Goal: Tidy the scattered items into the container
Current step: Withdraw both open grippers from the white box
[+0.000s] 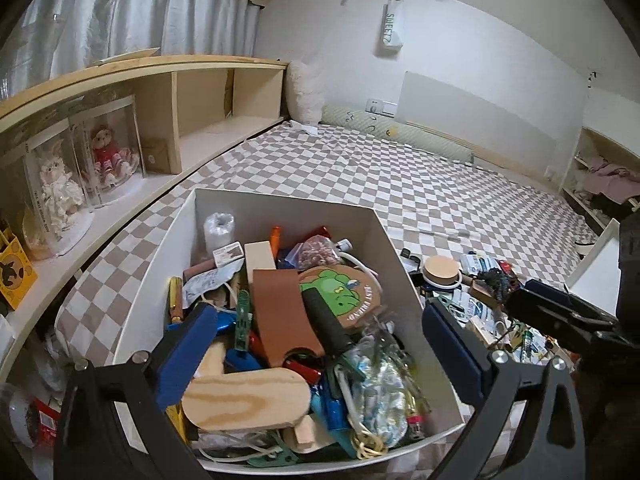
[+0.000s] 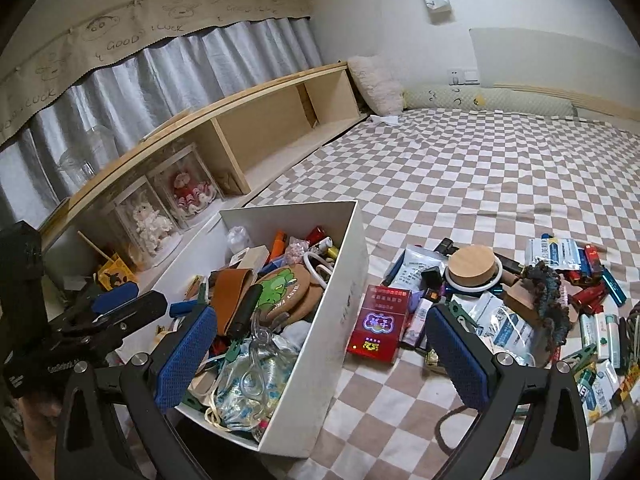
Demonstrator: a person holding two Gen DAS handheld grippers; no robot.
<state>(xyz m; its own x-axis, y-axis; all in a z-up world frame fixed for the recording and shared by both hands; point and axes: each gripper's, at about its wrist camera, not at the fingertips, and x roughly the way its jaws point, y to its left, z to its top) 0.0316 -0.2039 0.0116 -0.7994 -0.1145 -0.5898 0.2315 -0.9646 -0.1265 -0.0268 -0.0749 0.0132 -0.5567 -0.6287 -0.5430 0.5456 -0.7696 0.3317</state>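
A: We see the white rectangular cardboard box (image 1: 384,240) on the brown-and-white checked bedspread (image 1: 400,168), heaped nearly to its rim. Our left gripper (image 1: 316,344) hangs over it, its blue-padded jaws spread wide with nothing between them.

B: From the right wrist we catch the box's outer side wall (image 2: 344,312), which the left view hides, and the red cigarette pack (image 2: 378,322) lying just beside that wall. Our right gripper (image 2: 320,354) stands wide too, empty, astride the wall and the pack.

A: The left view looks into the box instead: a pale wooden oval board (image 1: 248,398) on top at the near end, a brown leather strip (image 1: 280,312), and a round brown pouch with a green cartoon (image 1: 340,292).

B: The box's long axis runs from us away toward the wooden shelf (image 2: 256,136) with the two dolls in clear cases (image 2: 168,208).

A: Still scattered to its right: a round wooden lid on a white ring (image 2: 474,268), printed sachets (image 2: 554,252), red lighters (image 2: 588,296) and a dark knitted piece (image 2: 550,300), crowded together and overlapping.
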